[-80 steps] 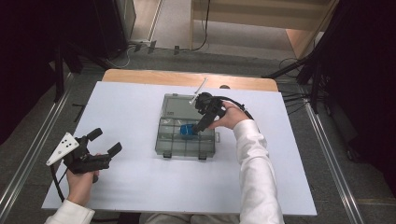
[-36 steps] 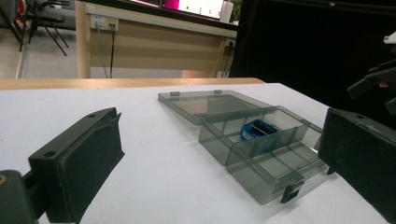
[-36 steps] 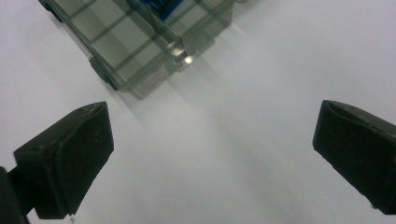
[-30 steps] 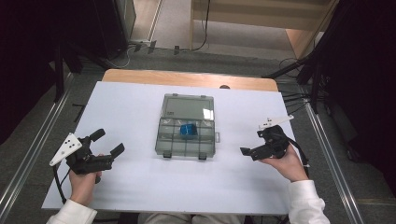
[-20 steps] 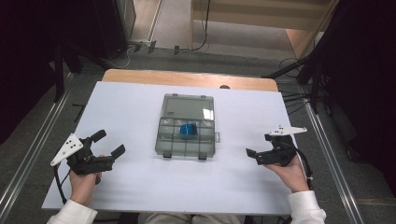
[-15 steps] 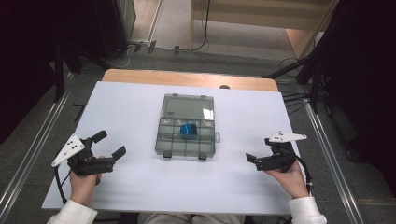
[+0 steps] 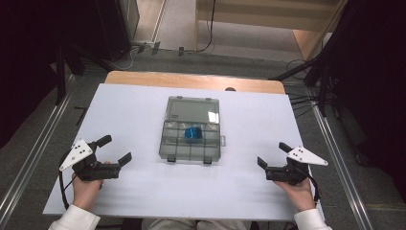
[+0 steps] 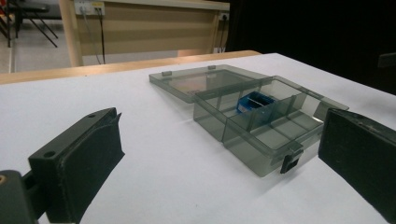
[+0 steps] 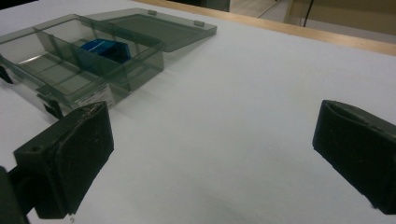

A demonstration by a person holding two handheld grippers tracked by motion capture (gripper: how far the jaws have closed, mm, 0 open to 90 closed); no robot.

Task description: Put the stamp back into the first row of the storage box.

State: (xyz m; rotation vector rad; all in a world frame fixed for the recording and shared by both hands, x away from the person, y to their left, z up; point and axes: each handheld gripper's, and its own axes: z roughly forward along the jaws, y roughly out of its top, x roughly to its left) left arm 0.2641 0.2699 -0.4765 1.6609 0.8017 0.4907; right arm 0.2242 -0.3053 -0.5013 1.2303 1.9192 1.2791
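Both grippers rest with jaws spread and empty, the left gripper (image 7: 113, 150) near the worktop's (image 7: 143, 191) front left corner, the right gripper (image 7: 273, 155) near its front right, well apart from the open box (image 7: 190, 143) at centre holding a blue block (image 7: 193, 132).

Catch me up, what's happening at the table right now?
A person holds a gripper in each hand, both resting near the table's front edge. The left gripper and the right gripper are open and empty. Between them sits a smoky clear compartment box with its lid flipped open flat behind it. A small blue block lies in one middle compartment. Neither gripper touches the box.
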